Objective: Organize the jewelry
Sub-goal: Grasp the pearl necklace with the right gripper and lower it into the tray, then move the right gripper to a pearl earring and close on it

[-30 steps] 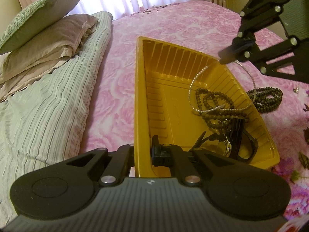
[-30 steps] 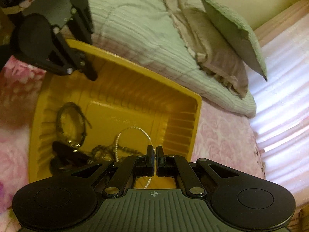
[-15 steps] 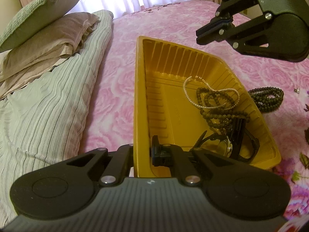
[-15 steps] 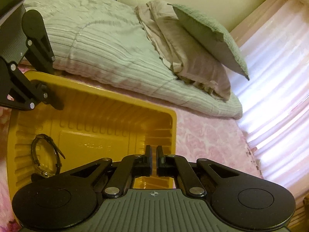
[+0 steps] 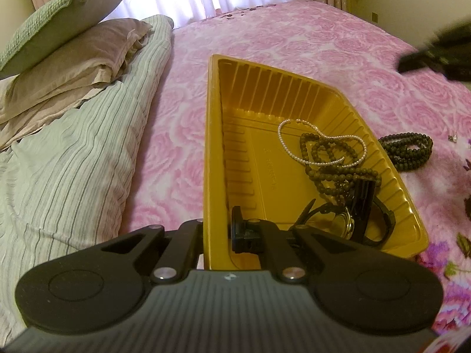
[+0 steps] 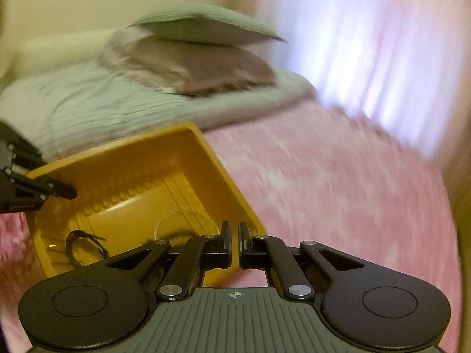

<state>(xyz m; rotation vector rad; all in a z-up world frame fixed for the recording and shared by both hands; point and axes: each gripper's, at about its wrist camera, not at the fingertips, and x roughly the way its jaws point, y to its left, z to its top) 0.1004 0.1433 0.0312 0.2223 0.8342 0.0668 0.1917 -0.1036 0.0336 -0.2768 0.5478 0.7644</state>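
Note:
A yellow plastic tray (image 5: 215,153) lies on the pink bed. My left gripper (image 5: 217,229) is shut on the tray's near left wall. Inside lie a white pearl necklace (image 5: 321,144), a dark bead string (image 5: 332,164) and a black watch (image 5: 368,217). Another dark bead bracelet (image 5: 407,150) lies on the bedspread right of the tray. My right gripper (image 6: 234,244) is nearly shut and empty, held above the tray's near right corner (image 6: 235,194); it shows blurred at the right edge of the left wrist view (image 5: 435,56).
A striped grey quilt (image 5: 73,158) and stacked pillows (image 5: 64,44) lie left of the tray. A small pale trinket (image 5: 452,138) lies on the pink floral bedspread (image 5: 294,38) at far right. Curtains hang behind the bed.
My right gripper let the pearl necklace drop into the tray, then pulled up and away to the right. My left gripper has kept its hold on the tray.

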